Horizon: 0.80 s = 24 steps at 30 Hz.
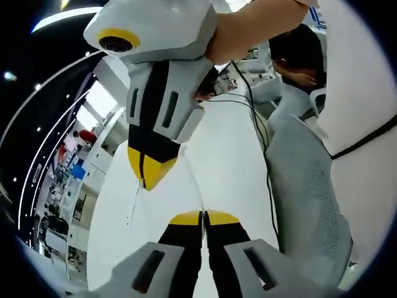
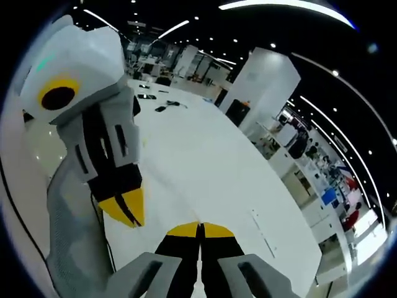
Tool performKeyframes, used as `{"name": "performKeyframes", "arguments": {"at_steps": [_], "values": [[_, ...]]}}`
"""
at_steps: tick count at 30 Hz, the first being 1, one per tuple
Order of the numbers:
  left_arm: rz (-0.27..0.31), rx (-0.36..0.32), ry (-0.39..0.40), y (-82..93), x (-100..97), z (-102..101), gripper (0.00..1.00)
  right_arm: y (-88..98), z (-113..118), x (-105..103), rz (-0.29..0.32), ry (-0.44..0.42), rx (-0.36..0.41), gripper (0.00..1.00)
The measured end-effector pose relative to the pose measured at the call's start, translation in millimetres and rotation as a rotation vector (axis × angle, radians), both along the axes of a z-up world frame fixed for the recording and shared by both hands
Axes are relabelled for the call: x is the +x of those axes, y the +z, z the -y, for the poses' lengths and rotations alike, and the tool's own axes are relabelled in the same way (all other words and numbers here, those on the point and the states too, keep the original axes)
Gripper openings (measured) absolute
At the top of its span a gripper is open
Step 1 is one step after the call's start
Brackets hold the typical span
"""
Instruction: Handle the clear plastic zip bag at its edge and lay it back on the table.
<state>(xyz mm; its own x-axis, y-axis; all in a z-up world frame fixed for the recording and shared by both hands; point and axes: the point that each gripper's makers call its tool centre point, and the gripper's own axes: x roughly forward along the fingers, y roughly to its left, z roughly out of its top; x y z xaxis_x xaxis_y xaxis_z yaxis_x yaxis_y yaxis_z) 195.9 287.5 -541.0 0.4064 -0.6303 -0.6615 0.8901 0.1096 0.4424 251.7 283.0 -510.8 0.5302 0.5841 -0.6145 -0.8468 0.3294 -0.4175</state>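
Observation:
A thin pale strip (image 1: 132,202) lies on the white table (image 1: 229,161); it looks like the zip edge of the clear plastic bag, whose film I cannot make out against the white. The same strip (image 2: 263,233) shows in the right gripper view, on the table (image 2: 205,161) to the right of my jaws. My left gripper (image 1: 202,217) is shut, yellow tips pressed together, with nothing visible between them. From above comes my right gripper (image 1: 147,171), also shut, its tip just above the strip. In its own view the right gripper (image 2: 200,230) is shut, and the left gripper (image 2: 127,208) hangs beside it.
A grey mesh chair (image 1: 304,192) stands at the table's side, seen also as the mesh chair (image 2: 68,248). Black cables (image 1: 253,118) run over the table's far end. A person's arm (image 1: 260,25) holds the right gripper; another person (image 1: 298,56) sits beyond. Small dark items (image 2: 162,107) lie far off.

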Motion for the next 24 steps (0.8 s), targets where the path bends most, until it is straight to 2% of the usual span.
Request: {"name": "performKeyframes", "arguments": {"at_steps": [11, 18, 24], "values": [[-0.073, 0.005, -0.055, -10.6, -18.3, 5.6, 0.0, -0.3, 8.6, 8.7, -0.019, -0.033, 0.012, 0.0], [-0.101, -0.044, -0.041, -9.4, -20.3, 7.7, 0.0, 0.3, 12.5, 11.1, -0.023, -0.051, 0.025, 0.0], [-0.125, -0.113, -0.01, -5.3, -19.2, 7.4, 0.0, 0.9, 12.2, 11.2, -0.02, -0.05, 0.026, 0.0]]}}
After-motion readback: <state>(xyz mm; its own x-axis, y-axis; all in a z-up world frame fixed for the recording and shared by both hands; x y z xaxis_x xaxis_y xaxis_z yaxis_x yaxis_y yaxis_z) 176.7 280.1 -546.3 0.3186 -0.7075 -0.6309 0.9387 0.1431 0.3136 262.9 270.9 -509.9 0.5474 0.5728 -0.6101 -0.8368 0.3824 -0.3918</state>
